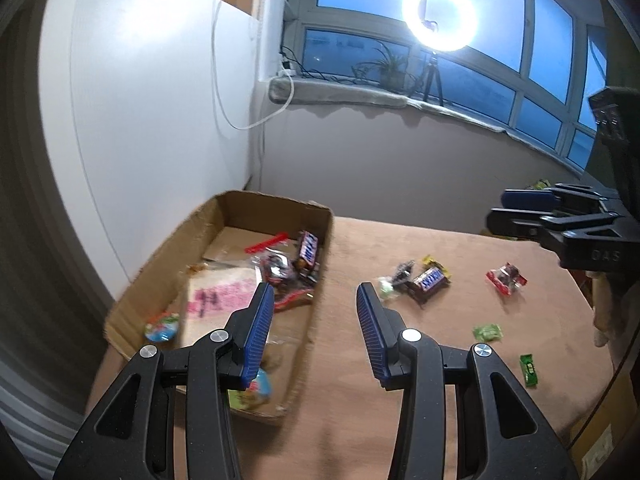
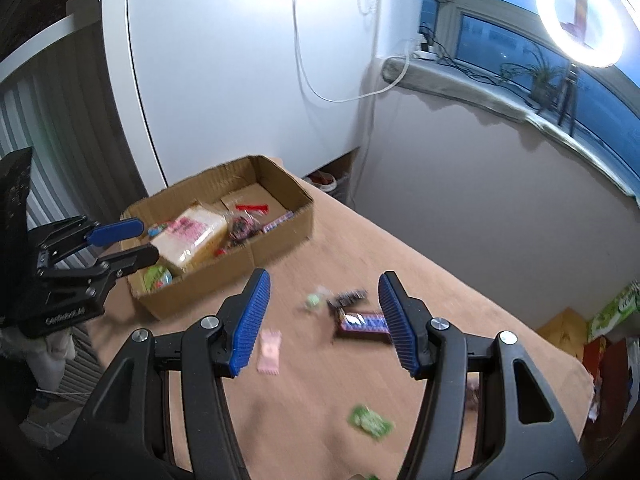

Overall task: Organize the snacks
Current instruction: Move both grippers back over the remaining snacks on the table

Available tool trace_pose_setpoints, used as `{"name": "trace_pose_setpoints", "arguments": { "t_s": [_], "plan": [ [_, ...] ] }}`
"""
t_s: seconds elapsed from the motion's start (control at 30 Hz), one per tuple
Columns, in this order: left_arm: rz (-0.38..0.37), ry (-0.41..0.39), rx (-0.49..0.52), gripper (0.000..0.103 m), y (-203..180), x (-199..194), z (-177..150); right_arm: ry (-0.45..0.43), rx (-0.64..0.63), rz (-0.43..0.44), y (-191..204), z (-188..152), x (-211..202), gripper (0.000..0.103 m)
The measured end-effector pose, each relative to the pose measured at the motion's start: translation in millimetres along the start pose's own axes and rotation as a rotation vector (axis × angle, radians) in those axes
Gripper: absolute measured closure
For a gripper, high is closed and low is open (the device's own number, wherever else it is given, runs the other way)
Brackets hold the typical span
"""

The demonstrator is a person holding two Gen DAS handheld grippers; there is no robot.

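Observation:
A cardboard box (image 1: 276,200) sits at the table's far left corner, holding a pink-labelled pale packet (image 1: 220,300), a Snickers bar (image 1: 308,250) and other wrapped snacks. My left gripper (image 1: 314,288) hovers open over the box's right wall with nothing between its fingers. Loose on the table lie another Snickers bar (image 1: 430,280), a red candy (image 1: 506,278) and green candies (image 1: 488,332). My right gripper (image 2: 324,276) is open and empty above the Snickers bar (image 2: 362,322), a pink packet (image 2: 269,346) and a green candy (image 2: 370,420). The box (image 2: 280,236) is at its upper left, beside the left gripper (image 2: 146,240).
A white cabinet (image 1: 160,120) stands behind the box. A windowsill with a plant and a ring light (image 1: 440,16) runs along the back wall. The right gripper (image 1: 498,207) hangs over the table's right side. Beyond the table's right edge stands a green carton (image 2: 616,308).

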State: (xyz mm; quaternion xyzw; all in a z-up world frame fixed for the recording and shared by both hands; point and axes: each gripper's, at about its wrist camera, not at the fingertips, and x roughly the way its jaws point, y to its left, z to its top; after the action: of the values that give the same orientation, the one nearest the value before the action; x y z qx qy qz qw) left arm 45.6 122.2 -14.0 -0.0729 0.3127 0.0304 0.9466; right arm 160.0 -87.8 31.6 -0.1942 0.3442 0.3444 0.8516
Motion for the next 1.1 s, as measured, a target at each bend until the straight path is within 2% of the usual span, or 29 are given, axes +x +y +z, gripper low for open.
{"name": "trace_pose_setpoints", "arguments": {
  "t_s": [0.27, 0.5, 0.9, 0.93, 1.03, 1.1],
  "plan": [
    [-0.057, 0.05, 0.021, 0.061, -29, 15, -14, 0.024, 0.076, -0.047, -31, -46, -28, 0.044],
    [-0.109, 0.105, 0.02, 0.061, -49, 34, -24, 0.084, 0.16, -0.099, -49, -96, -37, 0.044],
    [-0.201, 0.248, -0.005, 0.061, -65, 74, -48, 0.23, 0.35, -0.047, -50, -183, -23, 0.044],
    [-0.204, 0.261, -0.008, 0.061, -66, 78, -49, 0.237, 0.364, -0.04, -50, -187, -22, 0.045],
    [-0.206, 0.287, -0.011, 0.062, -66, 87, -50, 0.255, 0.401, -0.019, -50, -196, -20, 0.06],
    [-0.202, 0.299, -0.018, 0.062, -66, 93, -50, 0.271, 0.427, 0.001, -52, -202, -17, 0.06]
  ]
}}
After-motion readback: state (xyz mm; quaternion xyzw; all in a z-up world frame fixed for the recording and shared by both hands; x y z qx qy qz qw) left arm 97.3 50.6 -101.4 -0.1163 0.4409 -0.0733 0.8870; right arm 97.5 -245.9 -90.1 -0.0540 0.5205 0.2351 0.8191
